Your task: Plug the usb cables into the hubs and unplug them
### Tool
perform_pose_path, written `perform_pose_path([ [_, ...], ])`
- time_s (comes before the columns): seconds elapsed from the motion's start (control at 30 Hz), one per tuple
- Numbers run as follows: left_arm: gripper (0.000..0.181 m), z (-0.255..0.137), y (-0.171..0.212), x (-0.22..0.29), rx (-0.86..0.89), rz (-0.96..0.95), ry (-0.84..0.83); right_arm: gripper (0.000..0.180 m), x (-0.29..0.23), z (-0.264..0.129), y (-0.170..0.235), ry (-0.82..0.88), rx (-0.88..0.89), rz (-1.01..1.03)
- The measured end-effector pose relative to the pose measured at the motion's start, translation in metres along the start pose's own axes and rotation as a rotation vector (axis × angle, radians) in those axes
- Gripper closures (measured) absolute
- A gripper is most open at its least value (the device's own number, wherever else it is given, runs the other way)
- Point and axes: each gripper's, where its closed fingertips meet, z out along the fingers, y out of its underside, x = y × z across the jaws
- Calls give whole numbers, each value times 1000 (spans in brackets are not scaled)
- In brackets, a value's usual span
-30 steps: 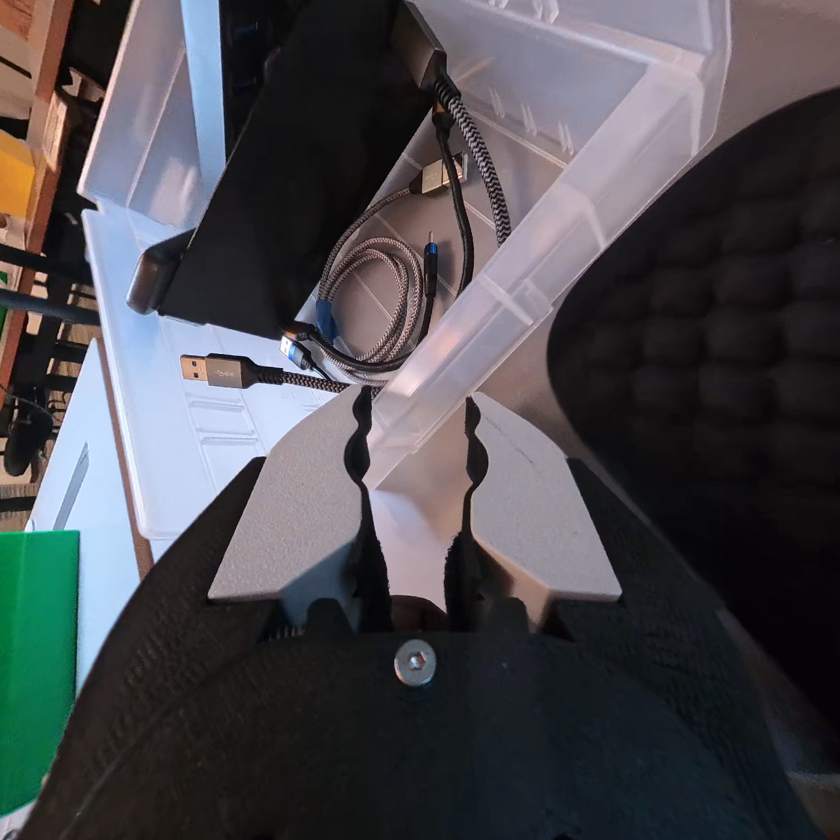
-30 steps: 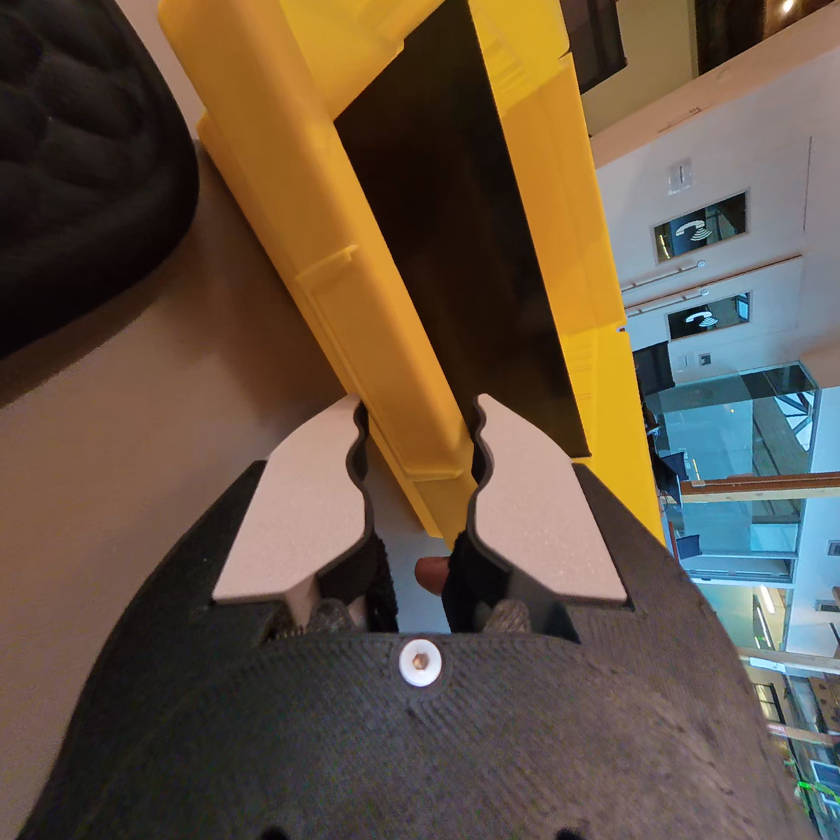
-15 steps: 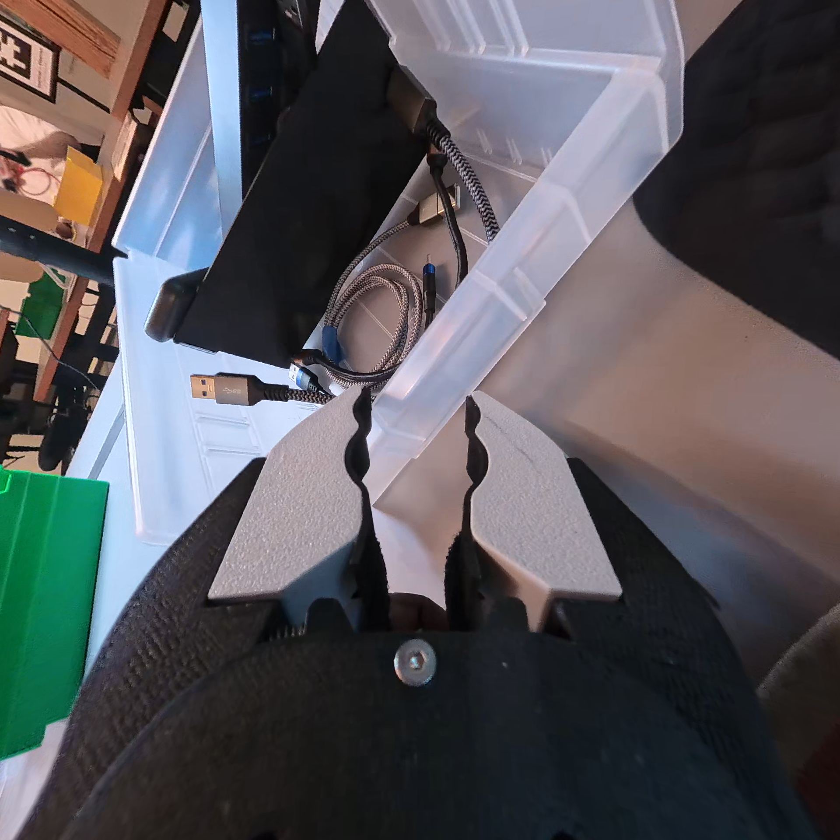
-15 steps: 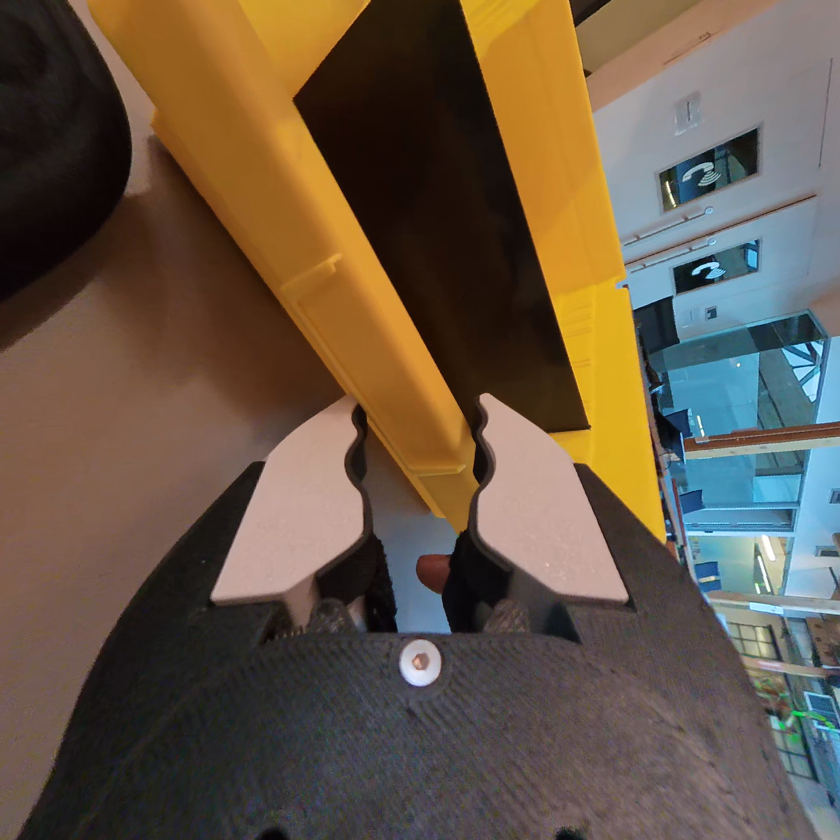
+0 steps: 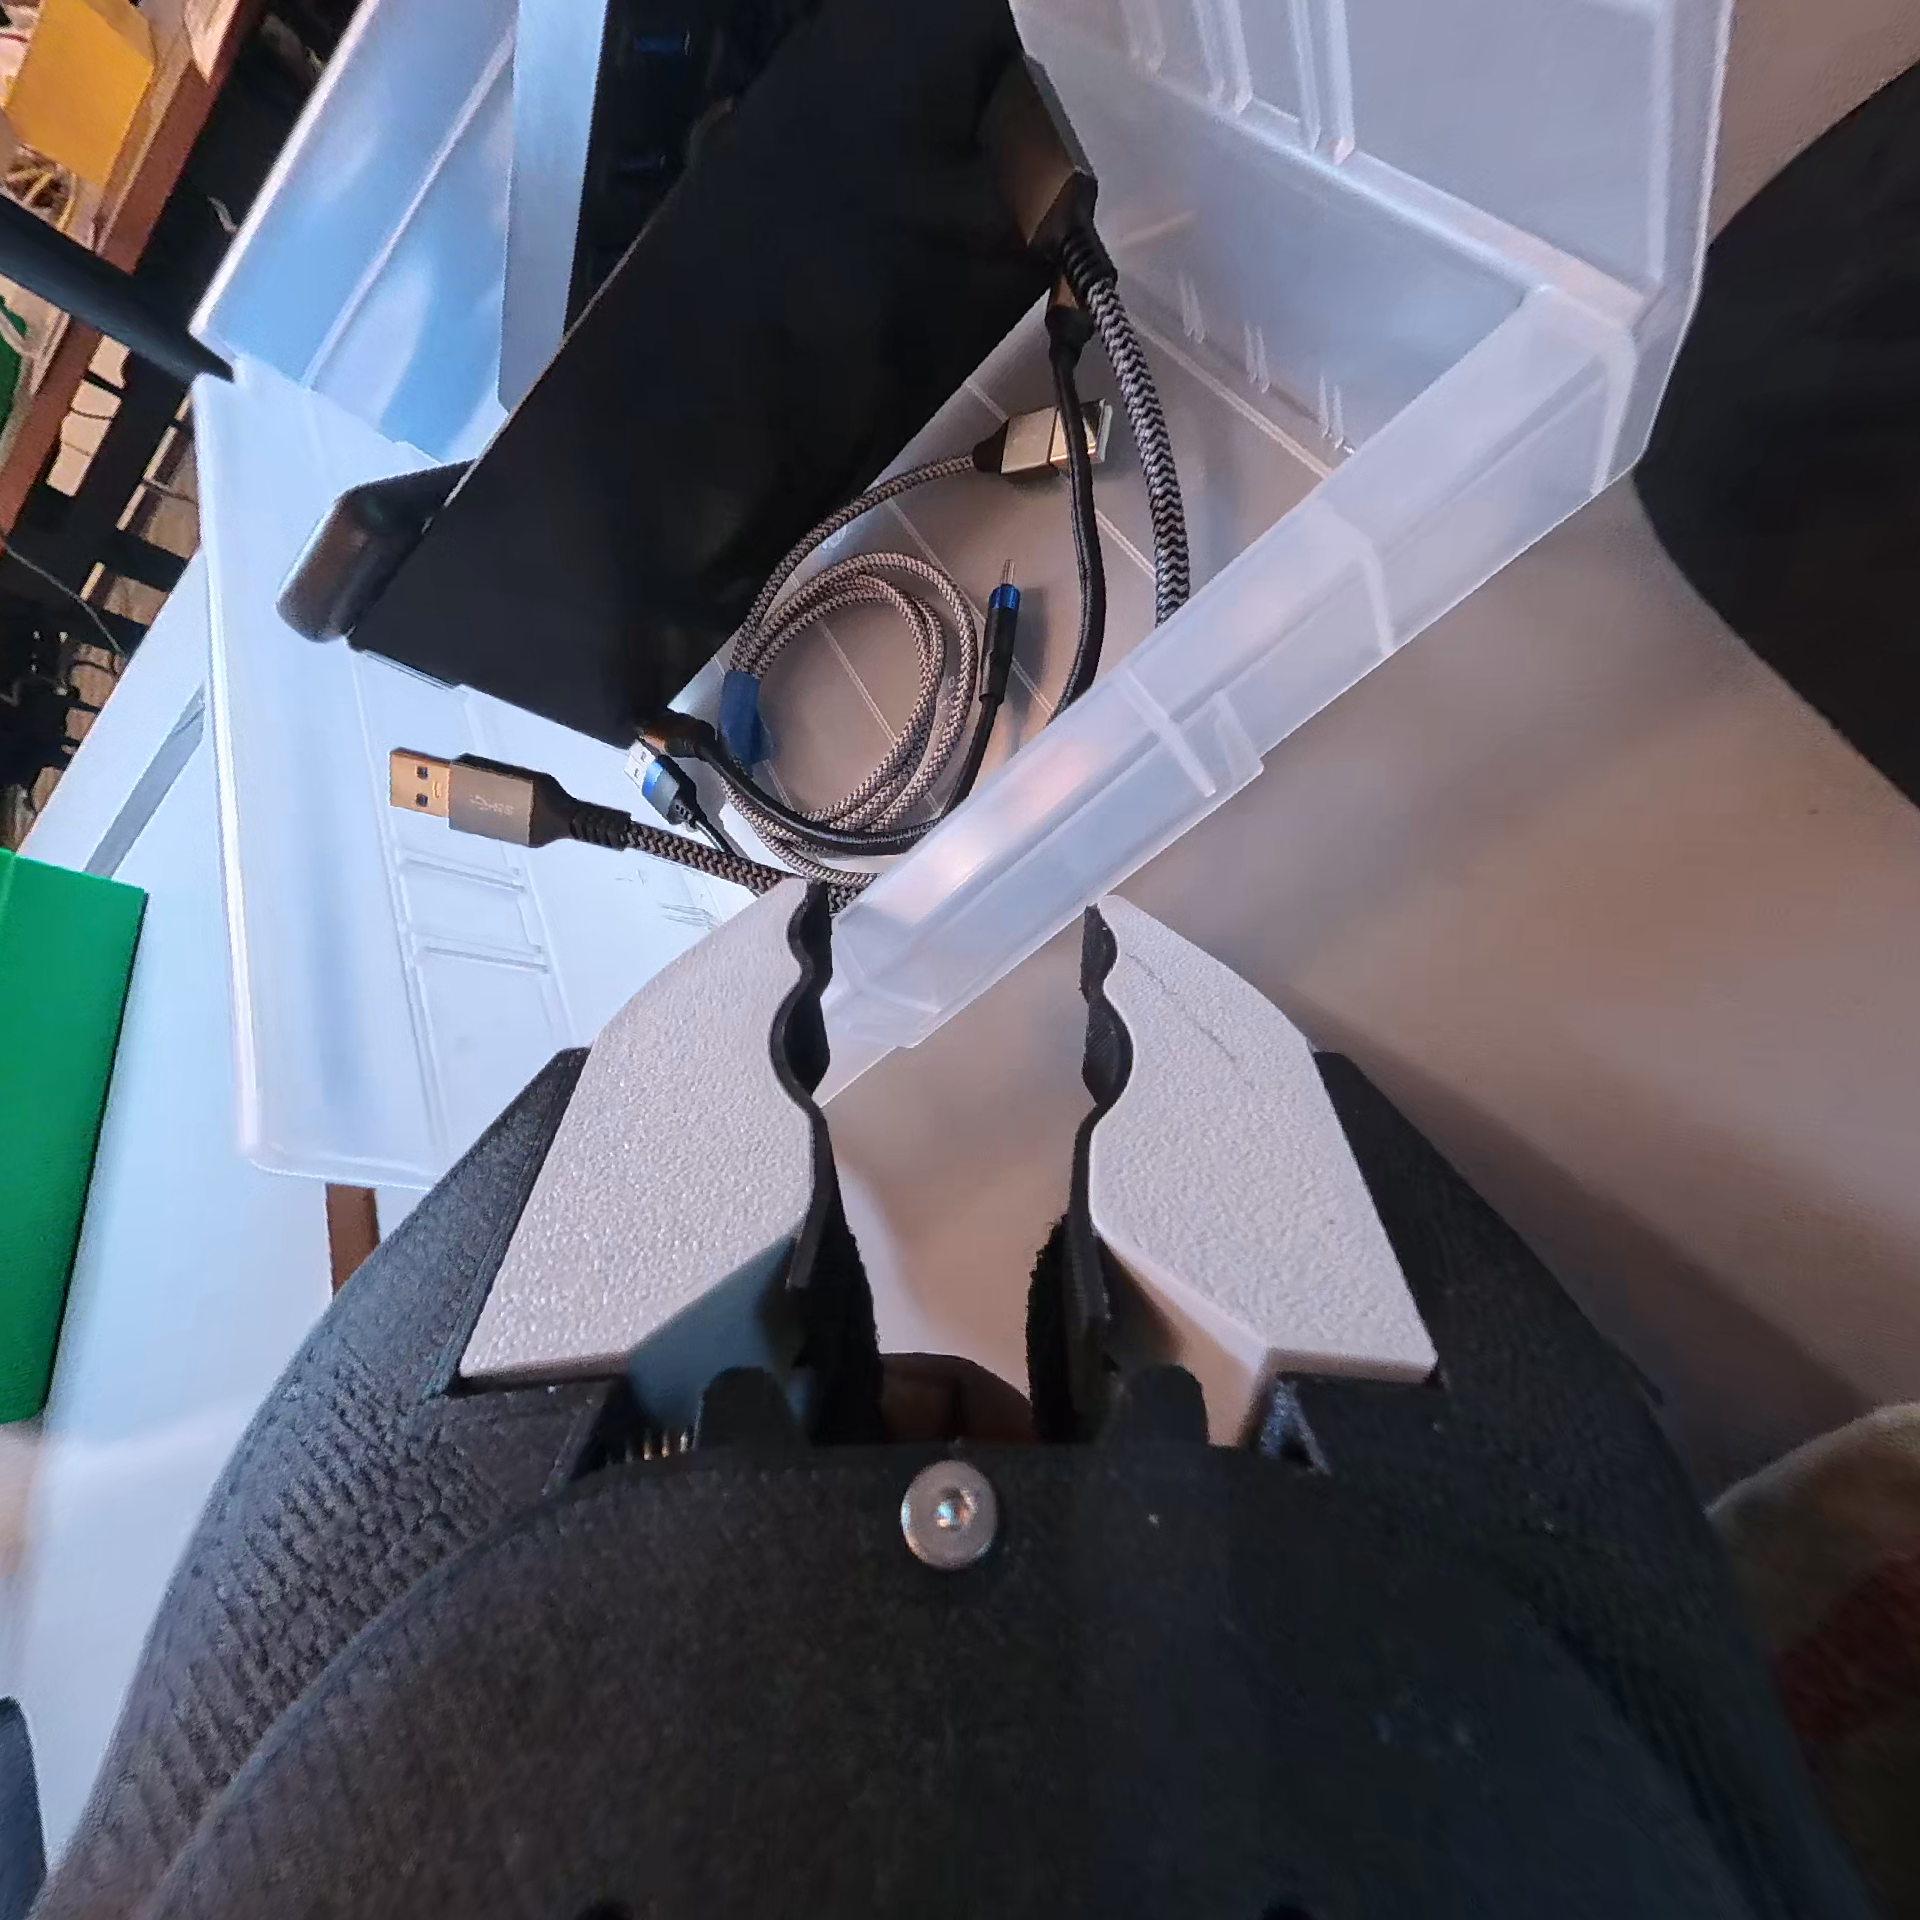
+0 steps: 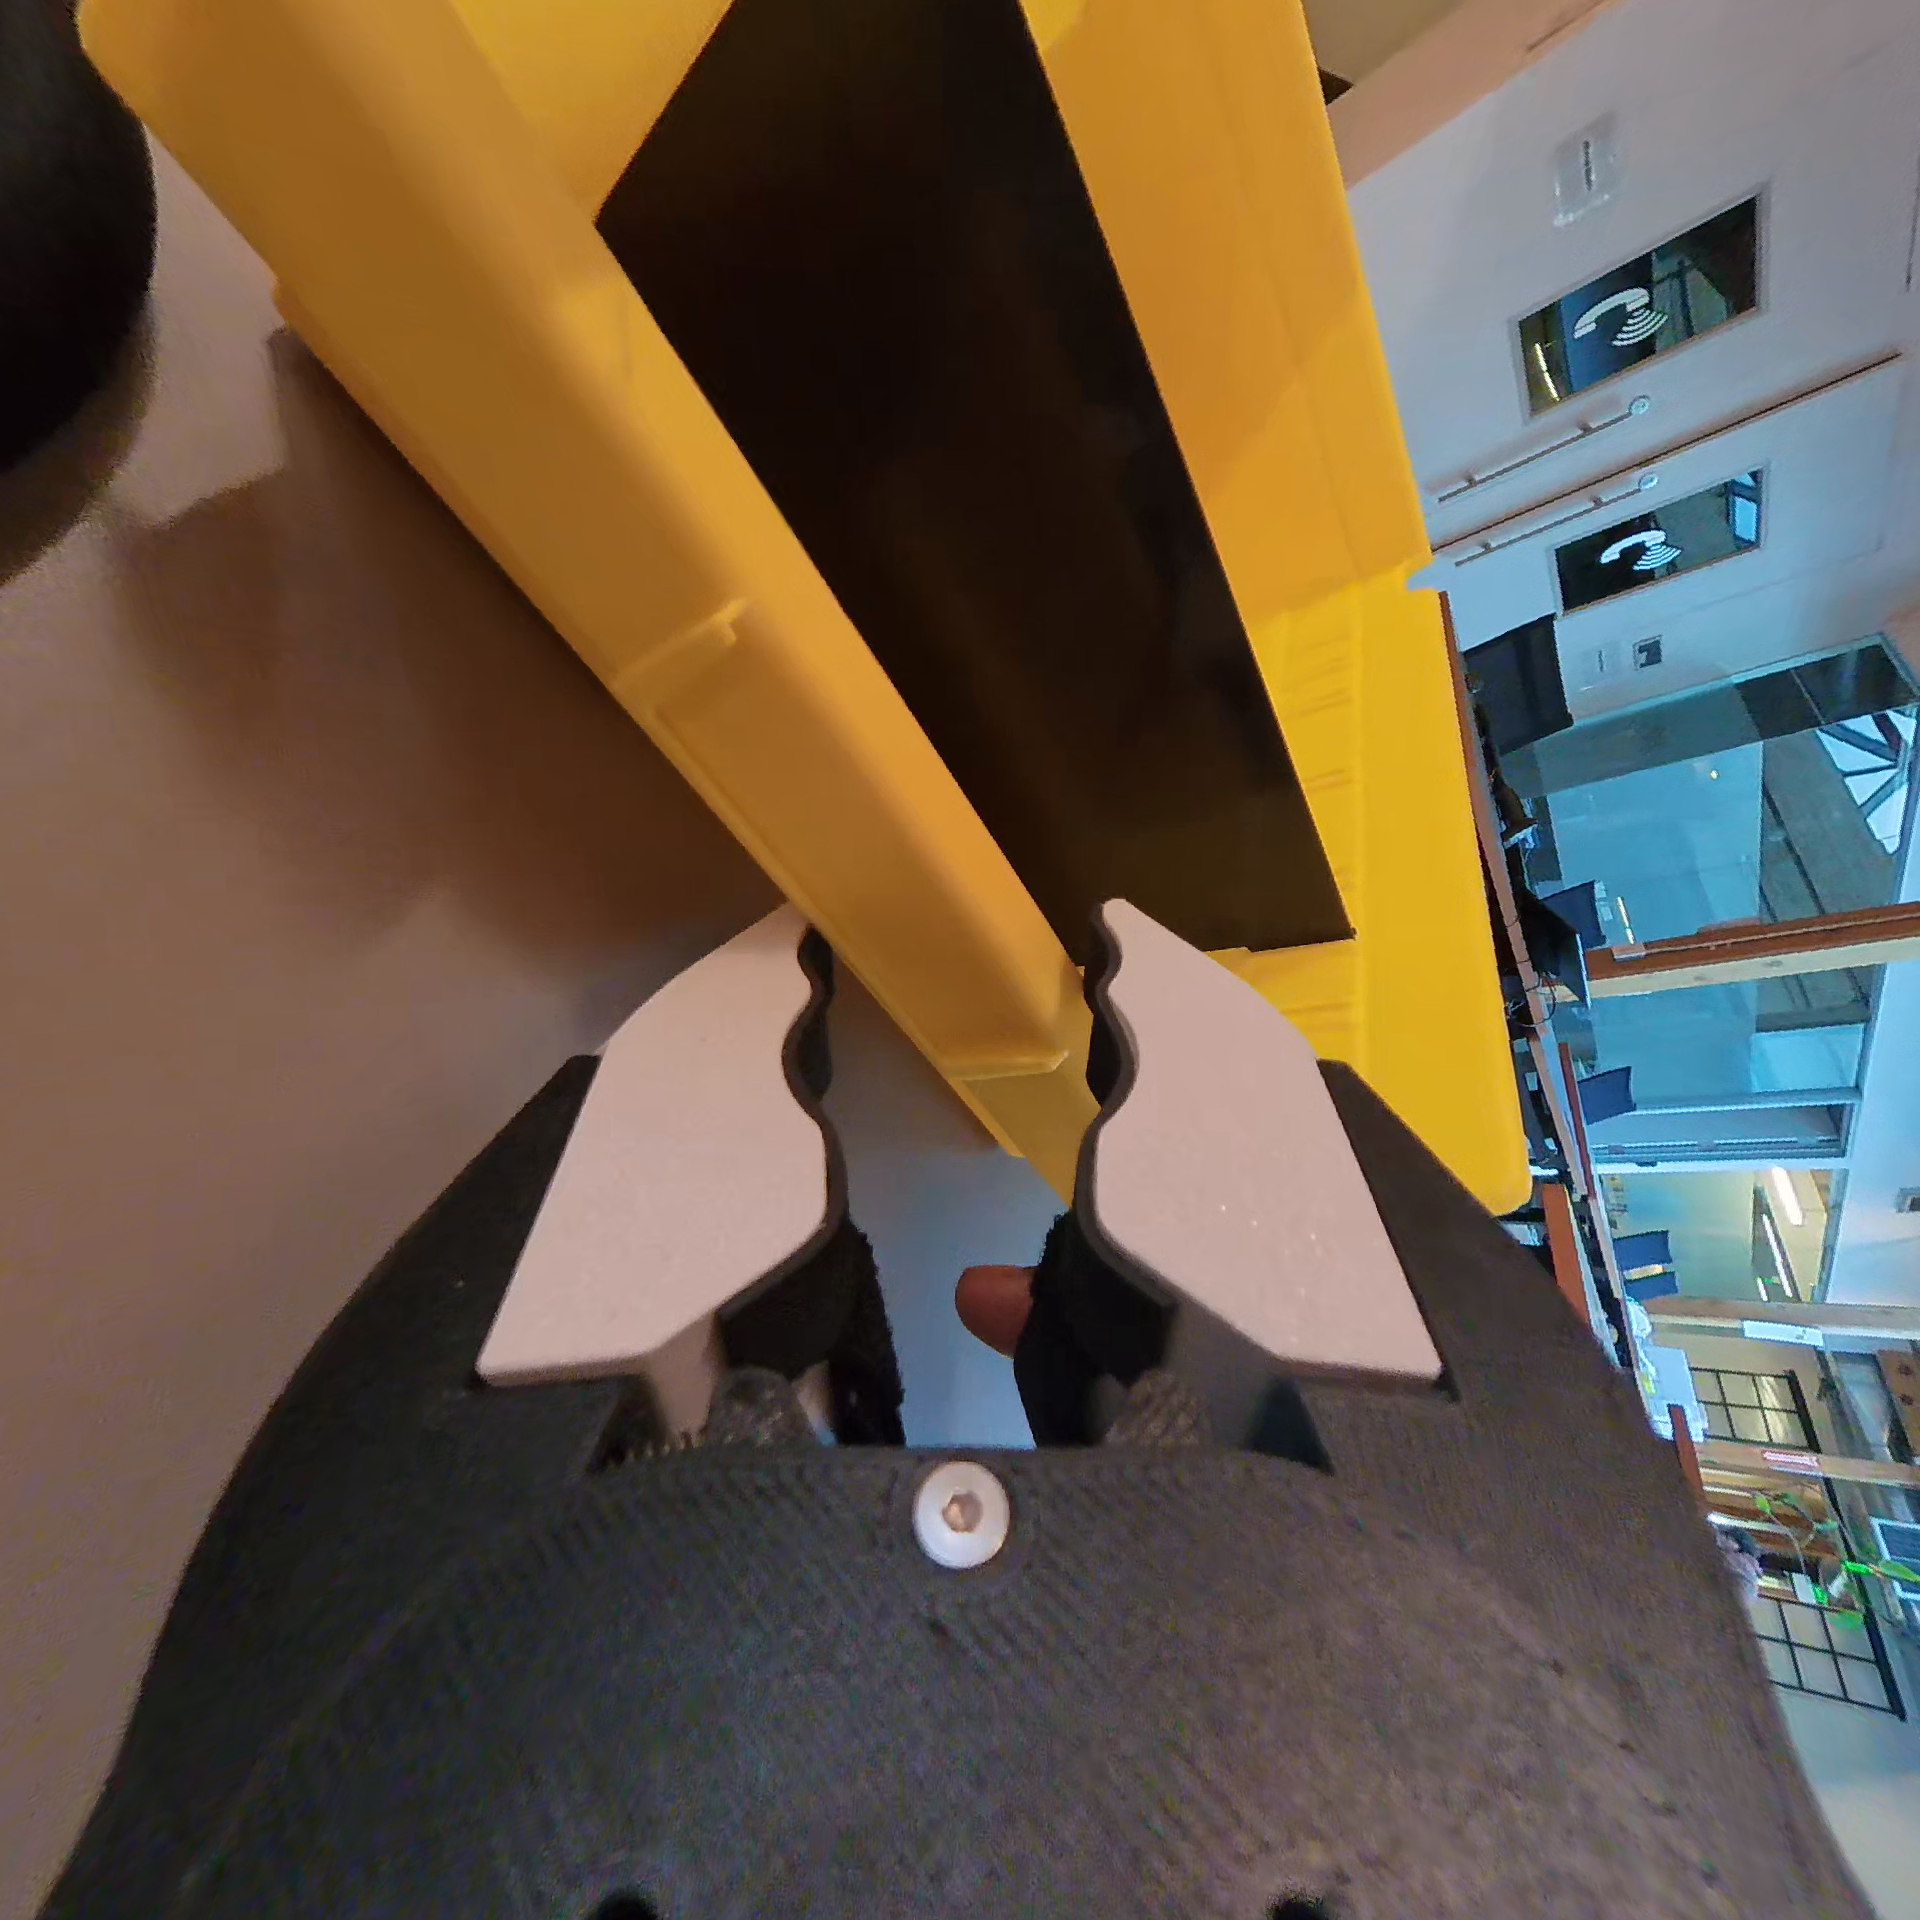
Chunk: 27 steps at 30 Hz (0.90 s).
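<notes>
The left gripper (image 5: 951,935) is open with nothing between its fingers, poised at the corner of a clear bin (image 5: 1351,582). The nearest loose USB plug (image 5: 478,805) lies ahead and left, its long axis crosswise. The right gripper (image 6: 951,935), also open, straddles a yellow bin's (image 6: 582,499) wall.

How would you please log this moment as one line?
left gripper: open, at clear bin rim | right gripper: open, at yellow bin rim | USB plug: loose
</notes>
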Motion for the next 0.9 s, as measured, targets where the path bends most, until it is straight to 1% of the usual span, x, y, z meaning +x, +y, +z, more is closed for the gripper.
perform_pose_path([
  [0.03, 134, 0, 1, -1, -6, -2, -5, 133, 0, 0, 1, 0, -2, 0],
  [0.13, 134, -1, 5, -4, 2, 20, -21, 132, 1, -1, 2, -3, -6, 1],
  [0.27, 135, -8, 13, -7, 76, 52, -31, 132, 2, -3, 6, -7, -12, -5],
  [0.33, 135, -11, 16, -7, 93, 63, -32, 129, -2, -8, 4, -46, 17, 3],
  [0.4, 125, -14, 13, -6, 108, 18, -28, 128, -6, -21, -13, -109, 153, 53],
  [0.47, 115, -27, -1, -11, 218, -78, -17, 126, 2, -40, -37, -126, 359, 151],
  [0.53, 109, -50, -29, -18, 411, -164, -10, 126, 22, -65, -63, -106, 592, 308],
  [0.6, 108, -83, -65, -35, 676, -265, -52, 123, 43, -97, -91, -101, 863, 455],
  [0.7, 107, -131, -107, -58, 1069, -468, -112, 112, 68, -148, -131, -79, 1281, 613],
  [0.77, 106, -163, -121, -71, 1371, -675, -82, 99, 73, -172, -153, -77, 1499, 689],
  [0.8, 106, -182, -121, -78, 1565, -813, -36, 93, 71, -176, -163, -69, 1572, 725],
  [0.87, 110, -208, -101, -88, 1953, -1080, 92, 93, 62, -166, -177, -23, 1633, 815],
  [0.9, 110, -206, -89, -91, 2067, -1199, 142, 78, 55, -155, -187, -62, 1587, 847],
])
